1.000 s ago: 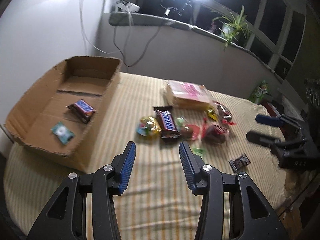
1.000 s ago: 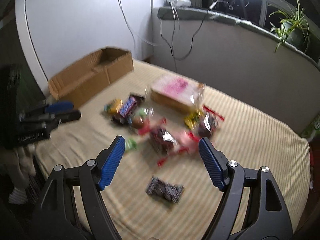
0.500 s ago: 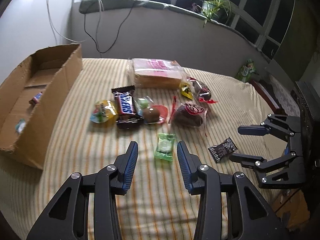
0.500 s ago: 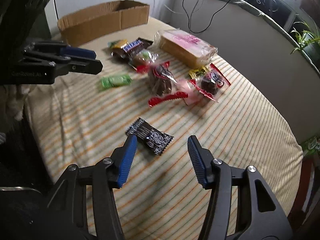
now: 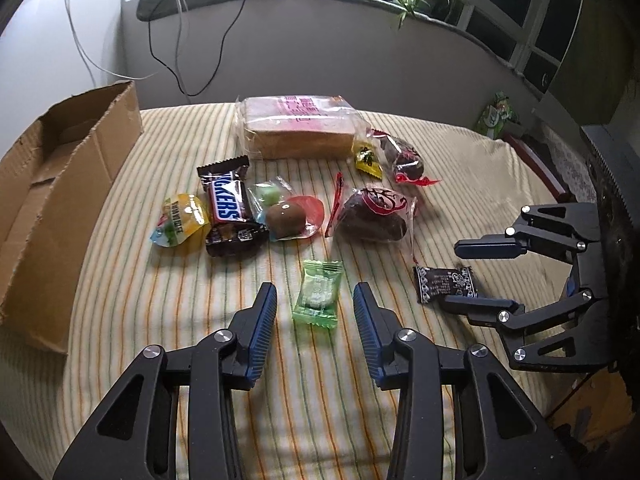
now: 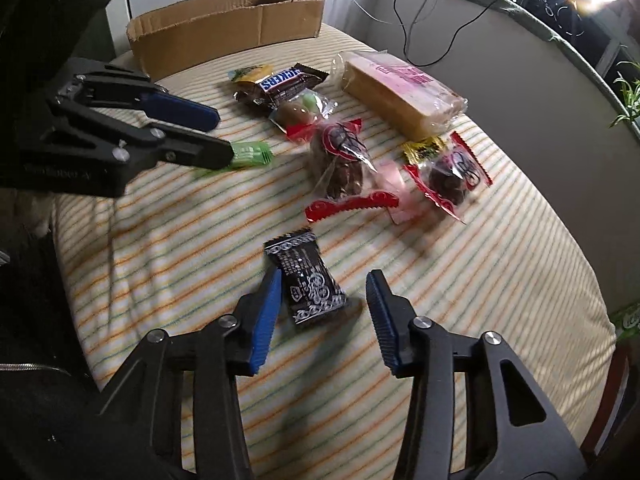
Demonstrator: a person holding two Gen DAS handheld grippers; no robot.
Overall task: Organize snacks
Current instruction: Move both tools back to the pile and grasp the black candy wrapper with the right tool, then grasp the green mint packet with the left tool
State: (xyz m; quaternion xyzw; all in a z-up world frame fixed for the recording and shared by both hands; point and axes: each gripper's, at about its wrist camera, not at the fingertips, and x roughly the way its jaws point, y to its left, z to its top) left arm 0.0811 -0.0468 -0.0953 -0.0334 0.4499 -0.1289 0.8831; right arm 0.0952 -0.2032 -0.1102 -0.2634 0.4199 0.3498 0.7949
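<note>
The cardboard box (image 5: 60,184) shows no contents from here; beside it, 1 bread pack (image 5: 298,128). Nearer, the closing left claw (image 5: 315,310) straddles a green candy (image 5: 318,298); the closing right claw (image 6: 322,306) straddles a black sachet (image 6: 308,282), neither gripped

Both angled steeply downward, left gripper (image 5: 315,308) and right gripper (image 6: 322,300), jaws closing, pads not yet pressing.
</note>
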